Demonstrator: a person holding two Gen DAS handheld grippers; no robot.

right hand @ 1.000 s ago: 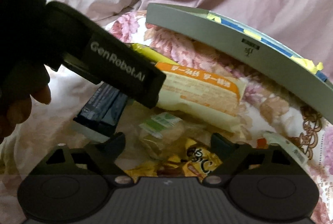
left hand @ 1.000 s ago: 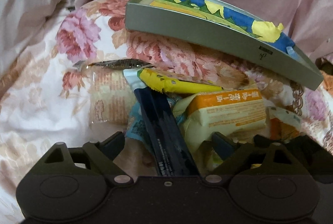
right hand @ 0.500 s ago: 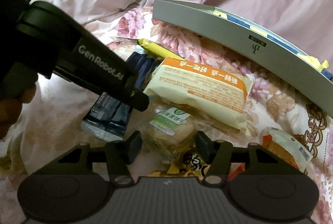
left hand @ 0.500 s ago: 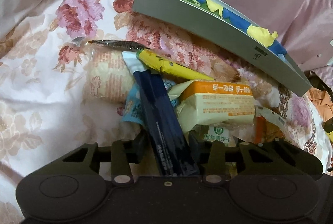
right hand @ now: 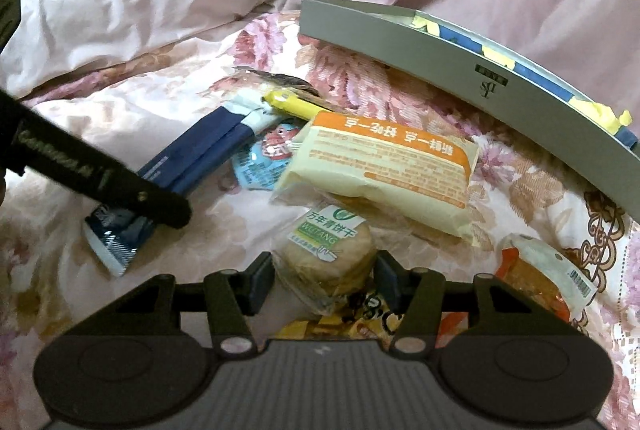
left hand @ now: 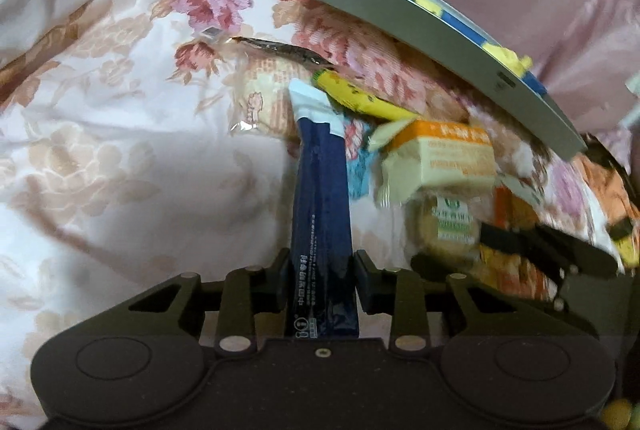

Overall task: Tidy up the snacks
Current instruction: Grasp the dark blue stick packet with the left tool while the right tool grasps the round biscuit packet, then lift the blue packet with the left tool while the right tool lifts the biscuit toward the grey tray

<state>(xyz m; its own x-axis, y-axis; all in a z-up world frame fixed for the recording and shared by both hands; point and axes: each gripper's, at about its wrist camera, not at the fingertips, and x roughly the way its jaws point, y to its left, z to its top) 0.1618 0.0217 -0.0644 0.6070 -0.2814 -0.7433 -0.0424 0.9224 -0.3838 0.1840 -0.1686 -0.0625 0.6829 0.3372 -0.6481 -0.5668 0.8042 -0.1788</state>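
Note:
Snacks lie heaped on a floral bedspread below a grey box (left hand: pixel 440 30) (right hand: pixel 400 34). My left gripper (left hand: pixel 322 282) is shut on the near end of a long dark blue packet (left hand: pixel 320 190) (right hand: pixel 200 150). One of the left gripper's fingers (right hand: pixel 120 186) crosses that packet in the right wrist view. My right gripper (right hand: pixel 324 282) is shut on a round biscuit pack with a green label (right hand: pixel 328 258) (left hand: pixel 444 226). A cream and orange packet (right hand: pixel 380 166) (left hand: pixel 444 158) lies just behind the biscuits, partly over them.
A yellow stick (right hand: pixel 296 106), a light blue sachet (right hand: pixel 264 158) and a clear biscuit pack (left hand: pixel 264 90) lie around the blue packet. An orange wrapped snack (right hand: pixel 536 270) sits right. A yellow bag (right hand: pixel 360 314) lies under my right gripper. Pink quilts rise behind.
Both grippers have gone from wide open to shut, the left onto the blue packet and the right onto the round biscuit pack. The left gripper also swung left.

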